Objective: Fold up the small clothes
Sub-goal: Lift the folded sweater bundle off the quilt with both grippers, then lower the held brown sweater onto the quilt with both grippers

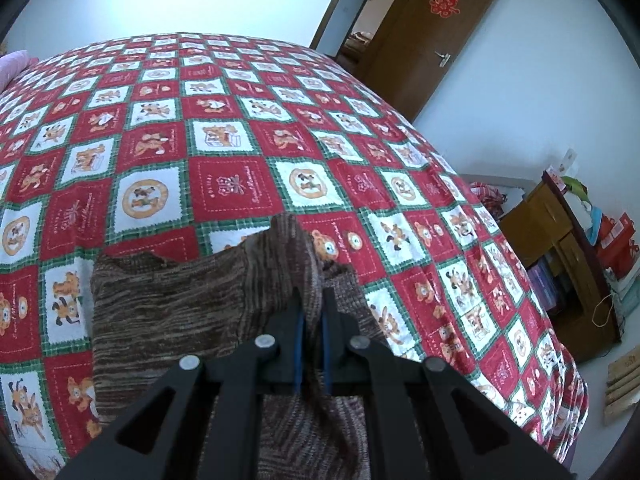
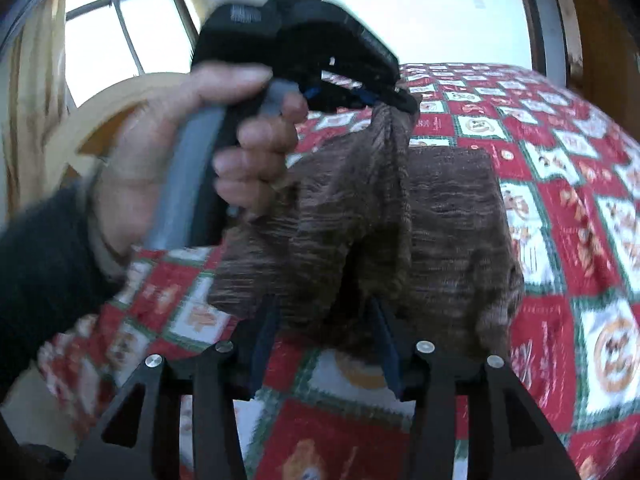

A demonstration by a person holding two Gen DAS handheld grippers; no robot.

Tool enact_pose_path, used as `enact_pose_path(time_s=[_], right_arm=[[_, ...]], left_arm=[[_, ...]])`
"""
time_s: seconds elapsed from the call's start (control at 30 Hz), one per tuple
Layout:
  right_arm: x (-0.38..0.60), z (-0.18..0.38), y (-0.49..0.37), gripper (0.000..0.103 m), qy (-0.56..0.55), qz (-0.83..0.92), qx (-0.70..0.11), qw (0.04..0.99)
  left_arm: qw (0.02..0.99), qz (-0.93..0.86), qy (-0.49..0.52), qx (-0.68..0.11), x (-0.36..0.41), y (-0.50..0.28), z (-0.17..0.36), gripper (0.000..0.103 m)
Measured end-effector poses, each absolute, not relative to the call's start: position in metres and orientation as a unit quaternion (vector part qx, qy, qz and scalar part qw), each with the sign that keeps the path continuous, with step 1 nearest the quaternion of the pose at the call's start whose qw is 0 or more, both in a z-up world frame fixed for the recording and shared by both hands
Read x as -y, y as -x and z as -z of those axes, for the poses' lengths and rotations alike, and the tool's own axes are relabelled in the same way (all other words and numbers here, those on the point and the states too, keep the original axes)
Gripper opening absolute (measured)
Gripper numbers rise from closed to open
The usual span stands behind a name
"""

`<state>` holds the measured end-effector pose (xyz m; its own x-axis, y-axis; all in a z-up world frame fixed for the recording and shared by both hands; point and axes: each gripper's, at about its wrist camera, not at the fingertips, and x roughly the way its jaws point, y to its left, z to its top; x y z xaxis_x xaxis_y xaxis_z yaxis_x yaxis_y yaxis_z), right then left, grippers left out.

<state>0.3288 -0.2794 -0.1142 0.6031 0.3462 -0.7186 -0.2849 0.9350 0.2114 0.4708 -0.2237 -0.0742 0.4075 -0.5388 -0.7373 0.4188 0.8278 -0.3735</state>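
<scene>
A small brown striped knitted garment (image 1: pixel 168 312) lies partly on the red, white and green checked bedspread (image 1: pixel 224 128). My left gripper (image 1: pixel 311 294) is shut on a fold of it and lifts that part up. In the right wrist view the left gripper (image 2: pixel 394 98) holds the garment (image 2: pixel 400 220) from above, so it hangs down bunched. My right gripper (image 2: pixel 326 308) is open, its blue-padded fingers (image 2: pixel 266 336) on either side of the garment's lower hanging edge. The right view is blurred by motion.
The bed fills most of both views. A brown door (image 1: pixel 424 36) stands open at the back. A wooden desk (image 1: pixel 560 248) with books and bags stands right of the bed. A window (image 2: pixel 120 36) and wooden headboard (image 2: pixel 120 104) are behind the left hand.
</scene>
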Motion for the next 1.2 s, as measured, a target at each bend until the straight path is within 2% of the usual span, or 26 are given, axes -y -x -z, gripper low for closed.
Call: enact_pose_path(time_s=[0.03, 0.07, 0.37, 0.7, 0.8, 0.83, 0.87, 0.9, 0.93, 0.97, 1.0, 1.03, 1.1, 1.2], right_arm=[[0.283, 0.119, -0.332, 0.011, -0.047, -0.175, -0.417, 0.891], [0.288, 0.12, -0.335, 0.004, -0.064, -0.181, -0.422, 0.886], [0.35, 0.082, -0.306, 0.004, -0.128, -0.189, -0.412, 0.882], [0.39, 0.109, -0.311, 0.004, -0.148, -0.136, -0.464, 0.862], [0.399, 0.121, -0.314, 0.004, -0.166, -0.137, -0.473, 0.854], [0.401, 0.125, -0.316, 0.004, -0.174, -0.143, -0.478, 0.849], [0.404, 0.128, -0.317, 0.005, -0.183, -0.145, -0.479, 0.846], [0.41, 0.131, -0.318, 0.006, -0.197, -0.143, -0.48, 0.843], [0.413, 0.13, -0.318, 0.016, -0.201, -0.136, -0.482, 0.842], [0.417, 0.128, -0.318, 0.037, -0.2, -0.124, -0.481, 0.845], [0.42, 0.123, -0.316, 0.048, -0.192, -0.106, -0.473, 0.853], [0.422, 0.115, -0.313, 0.056, -0.179, -0.082, -0.457, 0.867], [0.421, 0.092, -0.309, 0.056, -0.154, -0.048, -0.419, 0.894], [0.393, 0.068, -0.316, 0.056, -0.126, -0.093, -0.387, 0.909]], left_arm=[[0.836, 0.287, 0.065, -0.463, 0.223, -0.471, 0.074, 0.007], [0.837, 0.287, 0.066, -0.462, 0.224, -0.471, 0.074, 0.007], [0.834, 0.317, 0.054, -0.448, 0.247, -0.466, 0.062, 0.007], [0.82, 0.319, 0.025, -0.474, 0.296, -0.472, 0.097, 0.007], [0.815, 0.306, 0.013, -0.491, 0.296, -0.469, 0.106, 0.014], [0.815, 0.301, 0.014, -0.495, 0.292, -0.467, 0.104, 0.021], [0.818, 0.301, 0.016, -0.49, 0.285, -0.463, 0.099, 0.025], [0.825, 0.306, 0.021, -0.474, 0.275, -0.454, 0.089, 0.034], [0.832, 0.308, 0.019, -0.462, 0.266, -0.446, 0.082, 0.053], [0.842, 0.303, 0.014, -0.446, 0.253, -0.435, 0.073, 0.064], [0.851, 0.301, 0.013, -0.43, 0.243, -0.426, 0.068, 0.079], [0.866, 0.299, 0.01, -0.4, 0.226, -0.41, 0.062, 0.081], [0.882, 0.289, -0.012, -0.372, 0.204, -0.389, 0.06, 0.082], [0.889, 0.267, -0.035, -0.371, 0.179, -0.375, 0.074, 0.083]])
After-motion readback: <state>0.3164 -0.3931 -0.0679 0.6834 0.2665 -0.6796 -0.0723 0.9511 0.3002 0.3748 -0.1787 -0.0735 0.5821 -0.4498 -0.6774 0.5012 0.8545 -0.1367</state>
